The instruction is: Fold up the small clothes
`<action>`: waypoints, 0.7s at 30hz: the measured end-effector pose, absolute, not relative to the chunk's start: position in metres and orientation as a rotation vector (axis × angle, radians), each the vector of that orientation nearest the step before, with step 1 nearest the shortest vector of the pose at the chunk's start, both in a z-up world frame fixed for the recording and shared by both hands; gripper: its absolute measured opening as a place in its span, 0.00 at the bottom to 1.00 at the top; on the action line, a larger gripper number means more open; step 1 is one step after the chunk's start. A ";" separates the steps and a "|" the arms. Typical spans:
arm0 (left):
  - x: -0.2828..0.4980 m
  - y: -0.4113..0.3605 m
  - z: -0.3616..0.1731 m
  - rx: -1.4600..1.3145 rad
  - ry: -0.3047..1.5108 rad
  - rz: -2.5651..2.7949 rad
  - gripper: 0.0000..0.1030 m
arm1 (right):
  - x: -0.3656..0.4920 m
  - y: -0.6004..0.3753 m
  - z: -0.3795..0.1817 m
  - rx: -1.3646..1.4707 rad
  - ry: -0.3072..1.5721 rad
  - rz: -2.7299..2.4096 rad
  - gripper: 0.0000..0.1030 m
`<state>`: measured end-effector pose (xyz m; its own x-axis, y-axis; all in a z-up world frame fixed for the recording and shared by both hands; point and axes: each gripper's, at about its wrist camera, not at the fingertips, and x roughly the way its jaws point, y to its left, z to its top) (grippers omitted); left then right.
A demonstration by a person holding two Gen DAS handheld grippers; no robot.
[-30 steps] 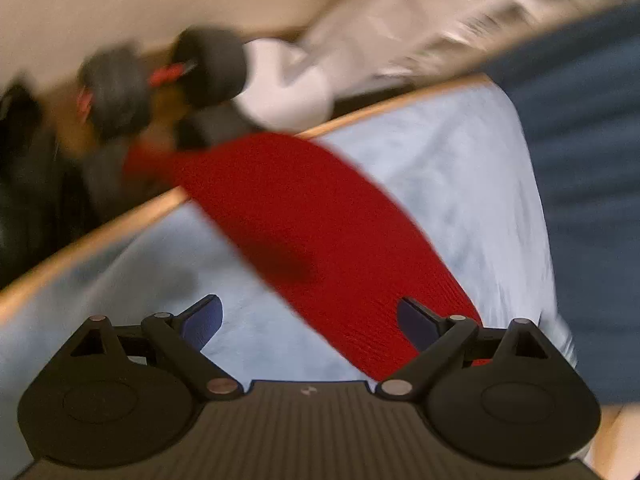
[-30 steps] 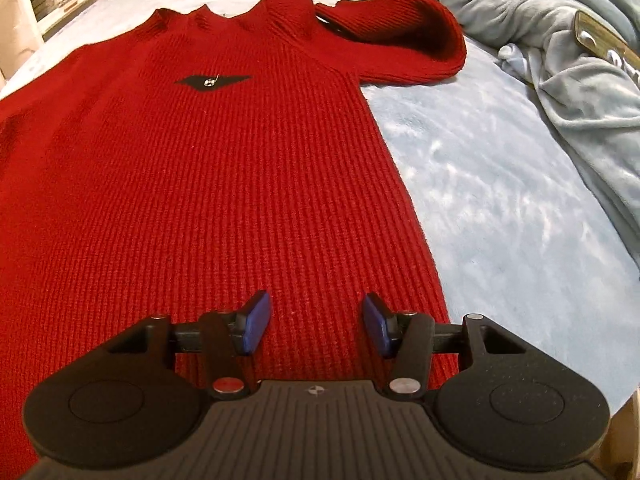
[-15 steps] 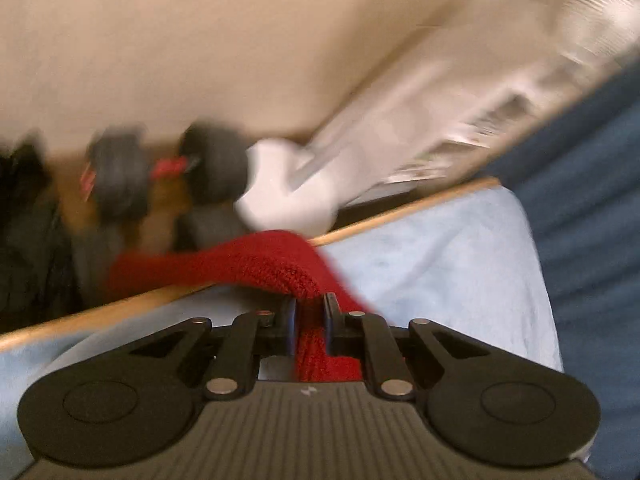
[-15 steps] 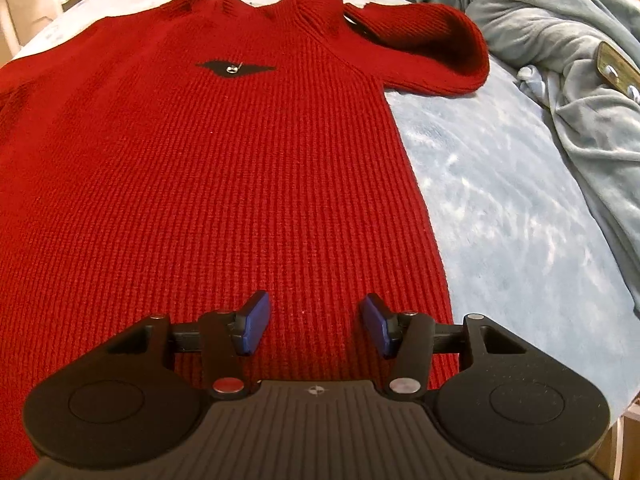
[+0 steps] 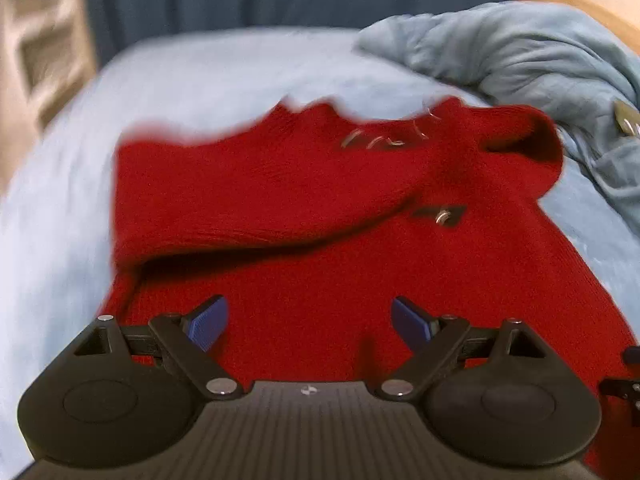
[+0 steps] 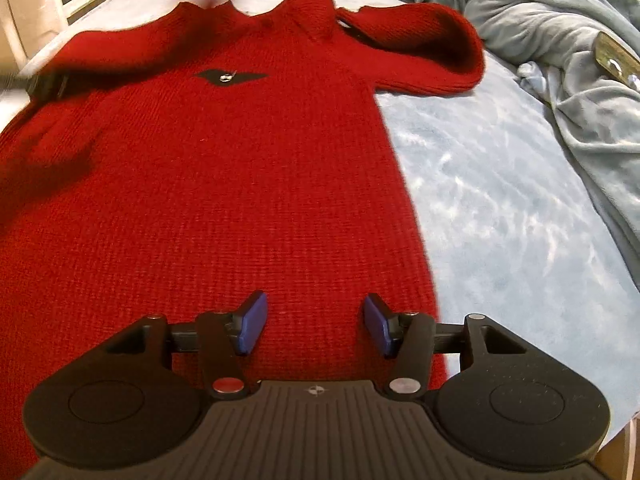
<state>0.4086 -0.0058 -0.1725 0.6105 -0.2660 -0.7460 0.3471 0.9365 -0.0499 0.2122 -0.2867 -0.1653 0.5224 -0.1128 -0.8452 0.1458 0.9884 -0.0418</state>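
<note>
Red knit sweater (image 6: 224, 184) spread on your pale blue bed (image 6: 500, 184).
Your left gripper (image 5: 308, 320) has just sprung wide, empty; its sleeve (image 5: 248, 200) seems folded across, though blurred. Right gripper (image 6: 314, 326) hovers half-spread.

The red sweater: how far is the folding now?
Done: one sleeve lies folded across the red sweater. In hand: nothing; the left tool has just opened, and the right tool is open. Left: the other sleeve still lies beside the body, which is unfolded.
</note>
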 end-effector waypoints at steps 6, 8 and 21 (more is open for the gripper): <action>0.448 0.097 -0.146 -0.181 0.800 -0.124 0.92 | 0.221 -0.299 -0.166 0.110 0.992 -0.186 0.57; 0.472 0.109 -0.137 -0.237 0.794 -0.092 0.92 | 0.224 -0.302 -0.163 0.128 0.979 -0.195 0.57; 0.561 0.106 -0.165 -0.210 0.956 -0.007 0.14 | 0.237 -0.334 -0.151 0.125 0.918 -0.297 0.56</action>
<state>0.5613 0.1064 -0.1646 0.5786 -0.0985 -0.8096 -0.0865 0.9797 -0.1810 0.2372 -0.3344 -0.1507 0.5698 -0.1990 -0.7973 0.3053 0.9521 -0.0194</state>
